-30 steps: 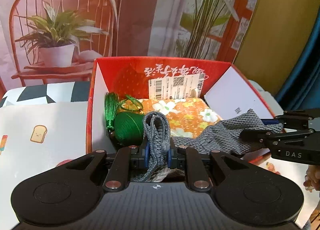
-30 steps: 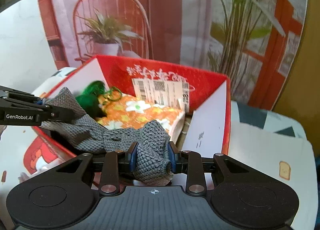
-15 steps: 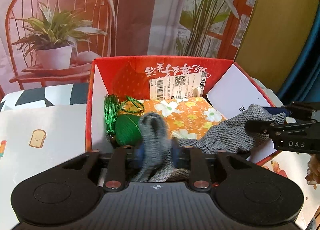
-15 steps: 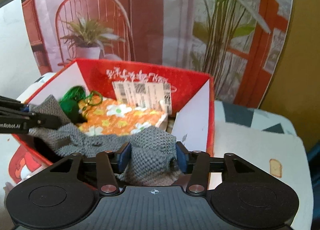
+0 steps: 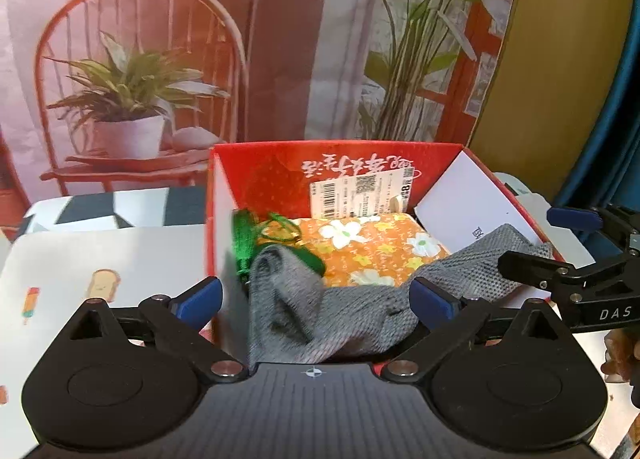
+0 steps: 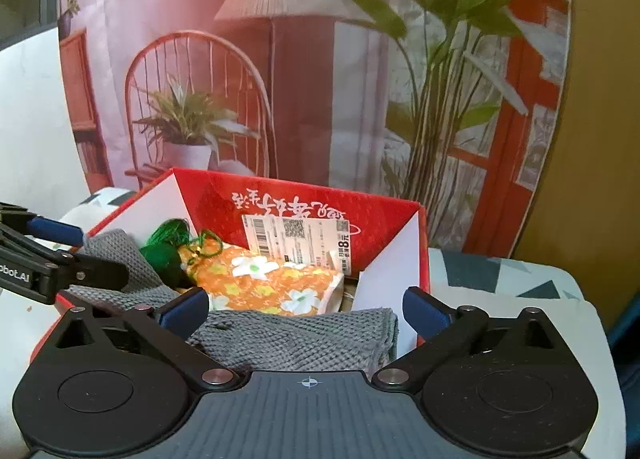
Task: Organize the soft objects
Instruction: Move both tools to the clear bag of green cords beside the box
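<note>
Grey knitted cloth (image 5: 352, 311): lies slack across the near edge of the red box (image 5: 280, 175), partly inside it, between the fingers of both hand-held grippers; no pad presses on it.
Left hand-held gripper (image 5: 316, 301): released, its jaws have just been opening and now stand wide; one bunched end of the cloth stands up between the blue pads (image 5: 200, 297), free of them.
Right hand-held gripper (image 6: 306, 309): released as well, its jaws have just been opening; the flat end of the cloth (image 6: 296, 333) lies between and just below its fingers, untouched.
Orange flowered bundle (image 5: 380, 251): inside the box, just beyond the cloth, ahead of both grippers.
Green tassel (image 5: 242, 243): in the box's corner, ahead and left of the left gripper, beside the bundle.
Label (image 5: 360, 195): stuck on the box's far inner wall, with a barcode.
Surface (image 5: 104, 259): white, printed with small food pictures, carries the box, left of the left gripper.
</note>
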`<state>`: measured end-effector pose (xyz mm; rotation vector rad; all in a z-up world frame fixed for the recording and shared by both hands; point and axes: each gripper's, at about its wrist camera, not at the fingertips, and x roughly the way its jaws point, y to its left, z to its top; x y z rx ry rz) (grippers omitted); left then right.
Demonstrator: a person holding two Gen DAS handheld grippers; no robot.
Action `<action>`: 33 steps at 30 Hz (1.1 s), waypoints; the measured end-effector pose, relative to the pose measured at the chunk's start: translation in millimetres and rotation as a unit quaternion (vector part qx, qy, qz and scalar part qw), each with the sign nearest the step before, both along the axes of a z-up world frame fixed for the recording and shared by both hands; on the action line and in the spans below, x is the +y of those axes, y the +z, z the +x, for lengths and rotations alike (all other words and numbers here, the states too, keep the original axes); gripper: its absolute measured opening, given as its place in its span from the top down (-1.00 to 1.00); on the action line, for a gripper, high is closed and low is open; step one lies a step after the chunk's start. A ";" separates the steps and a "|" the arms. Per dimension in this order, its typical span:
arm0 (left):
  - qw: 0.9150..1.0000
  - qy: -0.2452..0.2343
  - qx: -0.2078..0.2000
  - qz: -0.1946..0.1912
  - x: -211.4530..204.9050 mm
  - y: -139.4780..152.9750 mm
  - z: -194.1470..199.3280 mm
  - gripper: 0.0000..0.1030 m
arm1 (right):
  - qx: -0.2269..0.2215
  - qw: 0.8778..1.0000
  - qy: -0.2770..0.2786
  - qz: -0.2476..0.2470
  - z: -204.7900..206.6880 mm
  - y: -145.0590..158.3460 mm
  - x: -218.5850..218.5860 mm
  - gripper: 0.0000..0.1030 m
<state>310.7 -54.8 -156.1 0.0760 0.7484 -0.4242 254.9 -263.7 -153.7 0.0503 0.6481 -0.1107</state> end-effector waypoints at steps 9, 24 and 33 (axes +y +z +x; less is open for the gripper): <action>1.000 0.013 -0.004 0.008 39.5 -3.4 -41.4 -0.97 | -0.051 0.998 0.025 0.005 -39.0 2.0 31.2 -0.99; 0.998 0.048 0.031 0.010 69.8 -50.5 -86.1 -0.97 | -0.043 0.995 0.086 0.031 -87.7 -20.9 72.0 -0.97; 0.996 0.061 0.057 0.007 73.0 -71.1 -92.9 -0.97 | 0.005 0.993 0.106 0.044 -87.9 -60.9 85.1 -0.89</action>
